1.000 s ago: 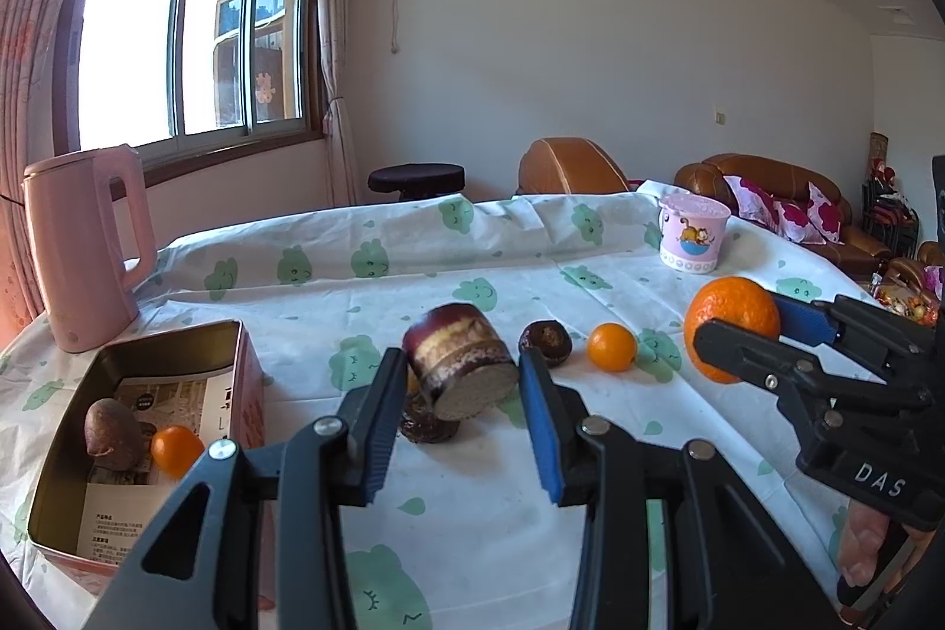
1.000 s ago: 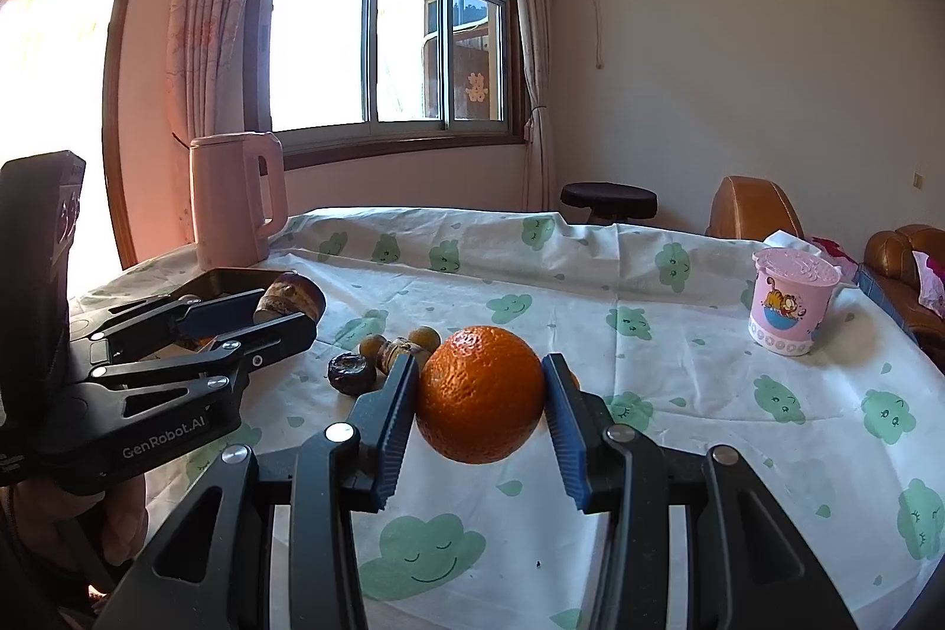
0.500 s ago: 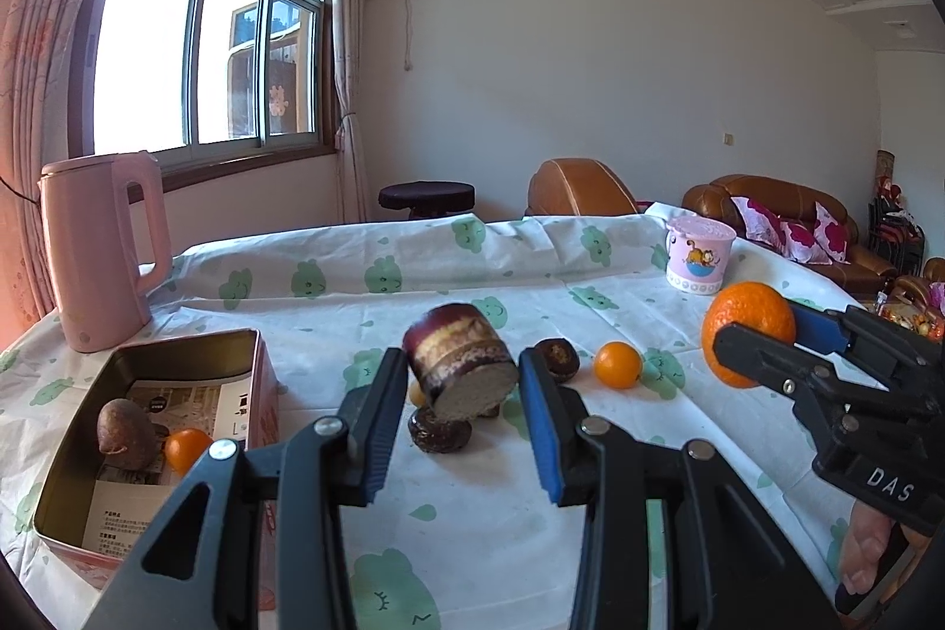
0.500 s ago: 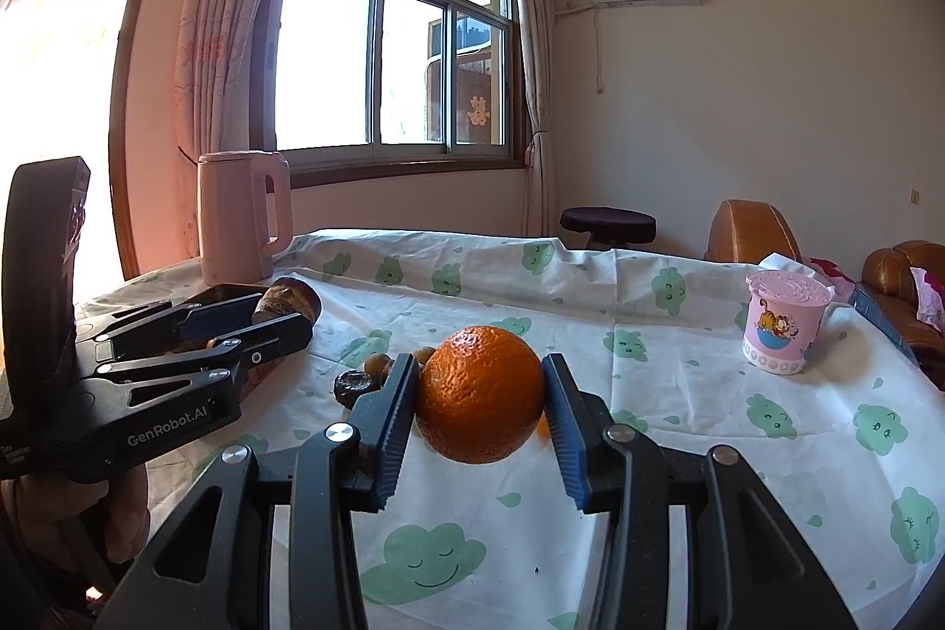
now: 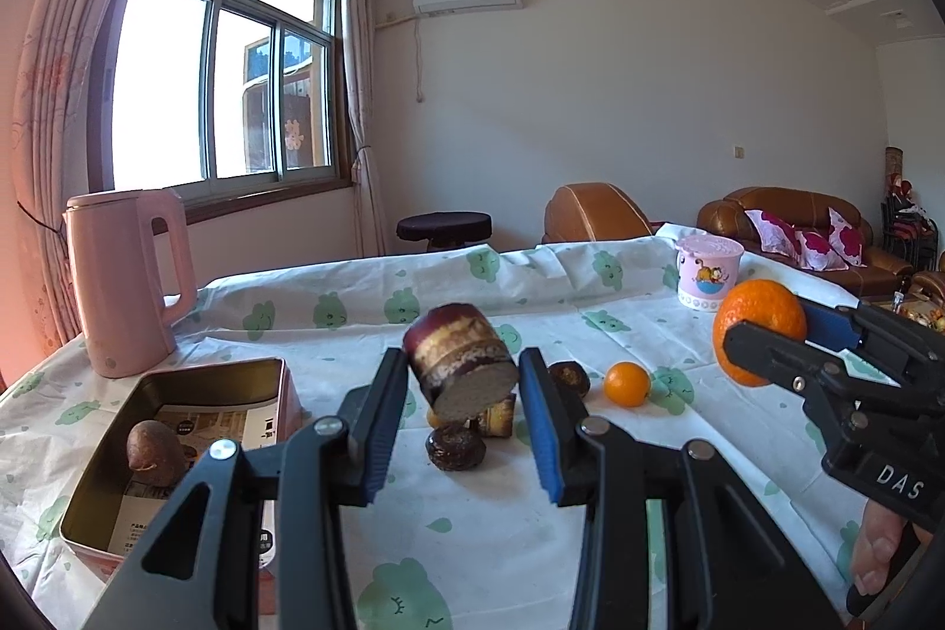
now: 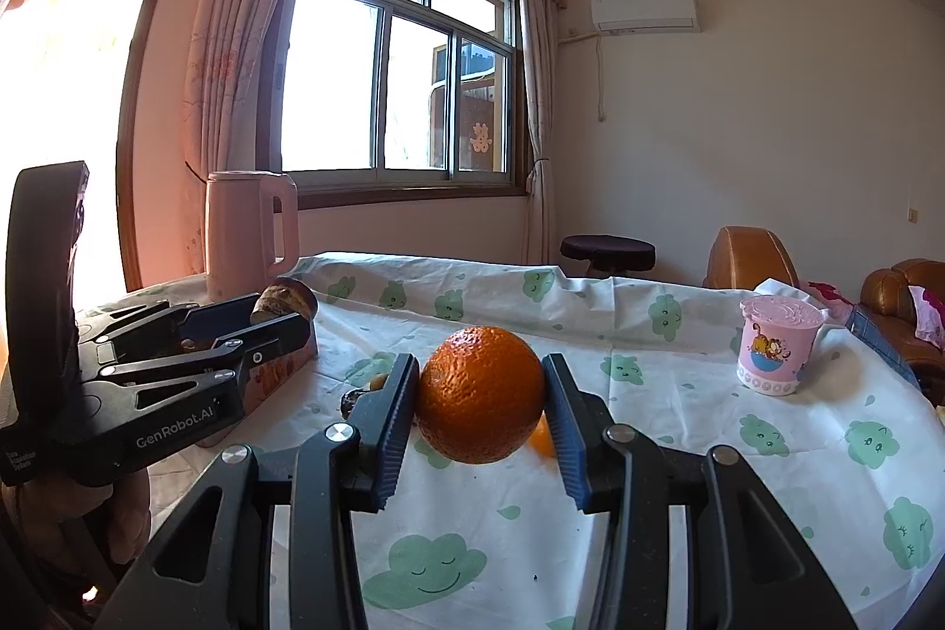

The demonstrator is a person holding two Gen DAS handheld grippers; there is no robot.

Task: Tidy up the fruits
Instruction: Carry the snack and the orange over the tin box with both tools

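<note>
Your left gripper (image 5: 463, 417) is clamped on the cane chunk (image 5: 459, 361), your right gripper (image 6: 481, 420) on the orange (image 6: 479, 394), both above the table (image 5: 531, 524).

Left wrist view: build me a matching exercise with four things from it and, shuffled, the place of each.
Things:
1. big orange
2. dark red cut cane piece
3. brown round fruit
4. pink electric kettle

Places:
A. inside the open metal tin
B. clamped in the left gripper, off the cloth
C. standing on the tablecloth behind the tin
D. clamped in the right gripper

Pairs: 1-D, 2-B, 3-A, 4-C
</note>
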